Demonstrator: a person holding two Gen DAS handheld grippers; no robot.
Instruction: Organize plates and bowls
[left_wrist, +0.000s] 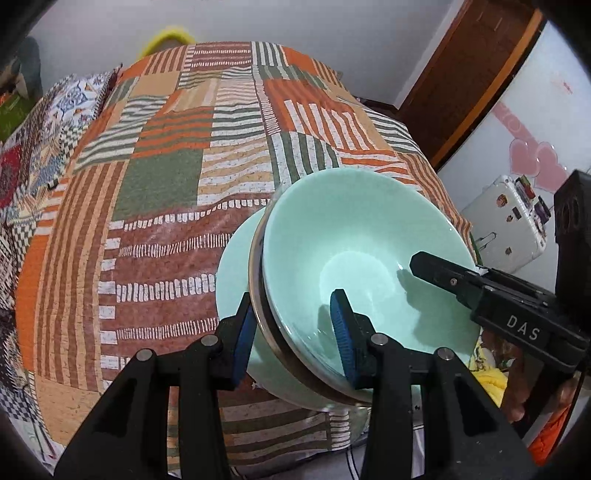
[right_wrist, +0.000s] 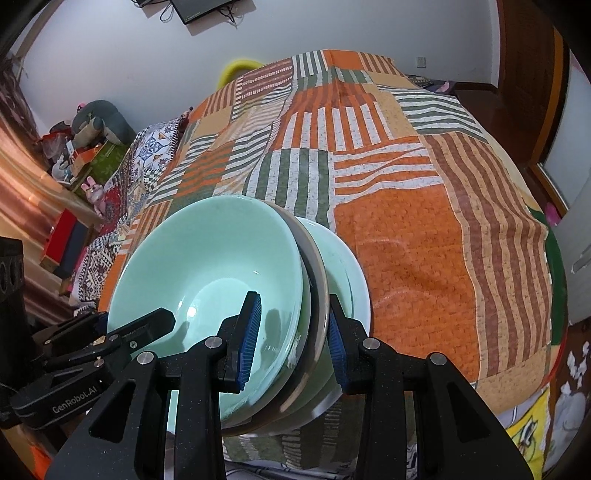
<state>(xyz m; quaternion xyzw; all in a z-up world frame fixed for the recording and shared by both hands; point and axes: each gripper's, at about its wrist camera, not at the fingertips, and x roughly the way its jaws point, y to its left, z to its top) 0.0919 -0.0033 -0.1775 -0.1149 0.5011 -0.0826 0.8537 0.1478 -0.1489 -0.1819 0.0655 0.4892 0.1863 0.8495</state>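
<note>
Both views are evenly and fairly brightly lit by soft indoor light, with no hard shadows across the bedspread (left_wrist: 177, 206). The glazed inside of the top bowl (left_wrist: 354, 258) carries small white glints and faint grey shadows cast by the claw fingers. Fisheye distortion bulges the bed (right_wrist: 424, 240) and bends the walls, and dark vignetting fills the corners. Focus is sharp in the middle and softens towards the edges; there is no motion blur.

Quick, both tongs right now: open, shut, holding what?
Left tongs: shut on the stack of bowls, at its rim.
Right tongs: shut on the same stack's opposite rim.
</note>
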